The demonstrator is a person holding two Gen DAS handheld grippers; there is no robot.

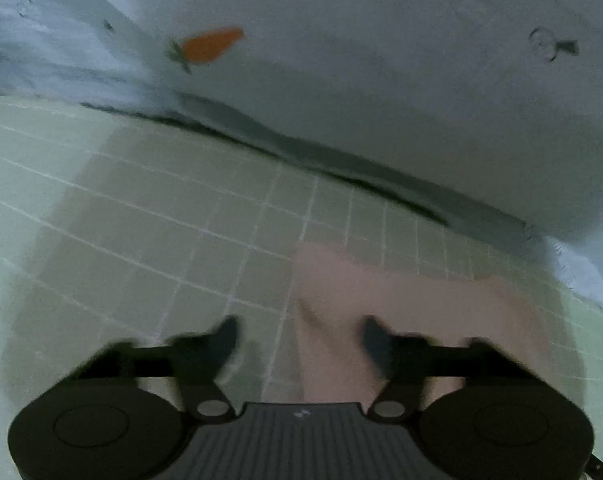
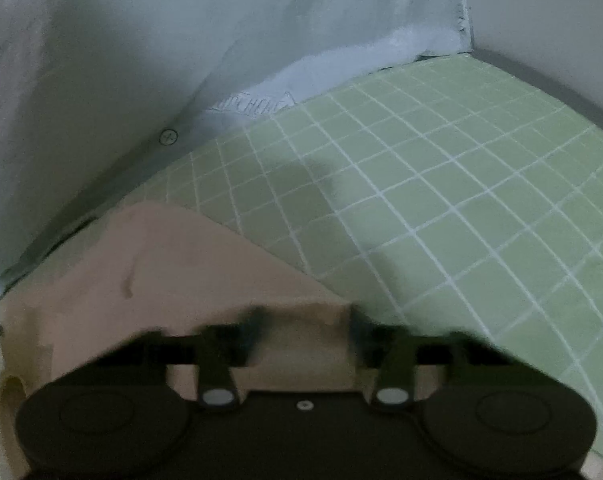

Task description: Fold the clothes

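A pale pink garment (image 2: 149,264) lies flat on the green grid mat (image 2: 441,200). In the right wrist view it fills the lower left. My right gripper (image 2: 306,330) hovers over its near corner, blurred, with its fingers apart and pink cloth showing in the gap; the pads do not press on it. In the left wrist view the same garment (image 1: 421,304) lies at the lower right. My left gripper (image 1: 300,338) stands open above its left edge, the right finger (image 1: 375,338) over the cloth and the left finger (image 1: 225,338) over bare mat (image 1: 141,208).
A white sheet printed with an orange carrot (image 1: 211,45) rises like a wall along the mat's far edge. In the right wrist view that white sheet (image 2: 121,60) borders the mat on the left, and a pale wall (image 2: 541,20) closes the far right corner.
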